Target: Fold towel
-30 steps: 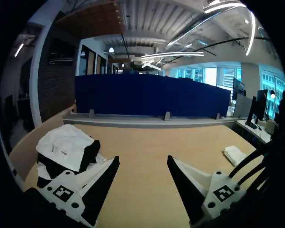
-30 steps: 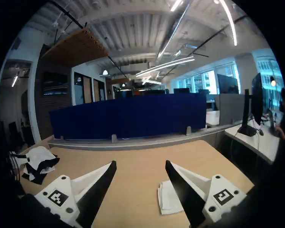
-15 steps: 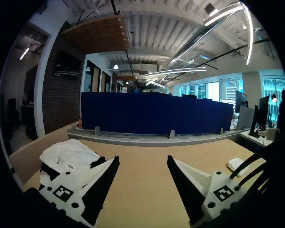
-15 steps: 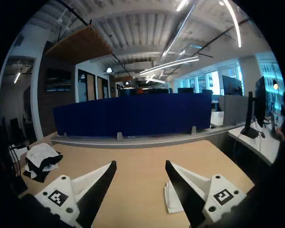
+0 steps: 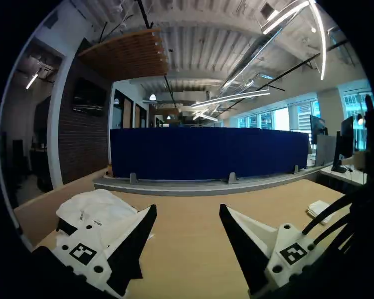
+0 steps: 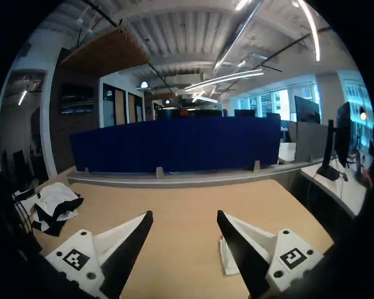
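A heap of white and black cloth [image 5: 94, 212] lies on the wooden table [image 5: 187, 234] just behind my left gripper's left finger; the same heap [image 6: 55, 207] sits at the table's left side in the right gripper view. A small folded white towel [image 6: 228, 254] lies partly hidden behind my right gripper's right finger, and it appears far right as the folded towel [image 5: 319, 208] in the left gripper view. My left gripper [image 5: 187, 212] is open and holds nothing. My right gripper [image 6: 184, 217] is open and holds nothing.
A blue divider screen [image 5: 207, 152] on a grey rail closes off the table's far edge. Desks with monitors [image 6: 336, 144] stand to the right. Dark cables [image 5: 336, 219] cross the right side of the left gripper view. Bare wood lies between both finger pairs.
Both cameras have tilted upward, showing more ceiling and less table. The cloth heap has slid lower toward my left gripper's finger. Both grippers stay open.
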`<action>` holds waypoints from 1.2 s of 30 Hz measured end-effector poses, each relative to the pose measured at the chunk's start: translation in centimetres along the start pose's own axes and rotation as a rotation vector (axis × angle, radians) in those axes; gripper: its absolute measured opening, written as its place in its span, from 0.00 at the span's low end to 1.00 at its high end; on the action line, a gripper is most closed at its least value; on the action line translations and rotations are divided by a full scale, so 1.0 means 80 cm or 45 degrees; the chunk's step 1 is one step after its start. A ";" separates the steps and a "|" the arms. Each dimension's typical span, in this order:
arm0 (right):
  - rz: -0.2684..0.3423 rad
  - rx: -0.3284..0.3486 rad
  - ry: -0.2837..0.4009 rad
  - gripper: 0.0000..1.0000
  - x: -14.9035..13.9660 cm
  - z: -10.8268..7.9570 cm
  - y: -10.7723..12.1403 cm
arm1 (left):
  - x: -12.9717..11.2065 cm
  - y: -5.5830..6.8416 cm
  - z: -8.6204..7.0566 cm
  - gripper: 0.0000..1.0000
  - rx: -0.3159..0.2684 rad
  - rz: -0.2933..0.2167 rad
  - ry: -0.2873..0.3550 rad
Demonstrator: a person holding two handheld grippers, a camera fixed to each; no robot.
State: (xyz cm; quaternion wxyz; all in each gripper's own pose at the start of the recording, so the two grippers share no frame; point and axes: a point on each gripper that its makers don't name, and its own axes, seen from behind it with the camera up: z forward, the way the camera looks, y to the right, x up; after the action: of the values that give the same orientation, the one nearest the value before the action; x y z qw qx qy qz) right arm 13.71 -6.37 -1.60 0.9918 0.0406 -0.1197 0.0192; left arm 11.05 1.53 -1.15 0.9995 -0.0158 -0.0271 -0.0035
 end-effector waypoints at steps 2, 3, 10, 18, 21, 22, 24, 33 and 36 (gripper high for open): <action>-0.025 0.001 -0.008 1.00 0.001 0.004 -0.003 | -0.012 -0.004 0.000 0.93 0.016 0.010 -0.002; -0.034 0.003 -0.011 1.00 0.001 0.006 -0.006 | -0.016 -0.006 -0.001 0.93 0.023 0.012 0.001; -0.089 0.019 -0.023 1.00 0.005 0.019 -0.023 | -0.037 -0.015 -0.002 0.93 0.061 0.012 0.043; -0.115 0.015 -0.002 1.00 0.008 0.031 -0.029 | -0.070 -0.019 0.007 0.93 0.060 0.022 0.068; -0.118 0.007 -0.003 1.00 0.002 0.035 -0.027 | -0.083 -0.021 0.011 0.93 0.059 0.032 0.072; -0.119 0.005 -0.003 1.00 0.000 0.037 -0.027 | -0.087 -0.021 0.012 0.93 0.058 0.033 0.073; -0.124 0.003 -0.004 1.00 -0.005 0.039 -0.027 | -0.096 -0.020 0.015 0.93 0.055 0.032 0.074; -0.153 0.009 -0.004 1.00 -0.013 0.045 -0.031 | -0.118 -0.020 0.021 0.93 0.057 0.039 0.079; -0.152 0.010 0.004 1.00 -0.010 0.046 -0.032 | -0.121 -0.023 0.022 0.93 0.063 0.029 0.080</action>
State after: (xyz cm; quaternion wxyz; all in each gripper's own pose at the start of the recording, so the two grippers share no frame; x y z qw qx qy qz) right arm 12.20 -9.23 1.59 0.9912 0.0515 -0.1155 -0.0395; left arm 1.28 -0.17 0.10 0.9999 0.0088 0.0045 0.0081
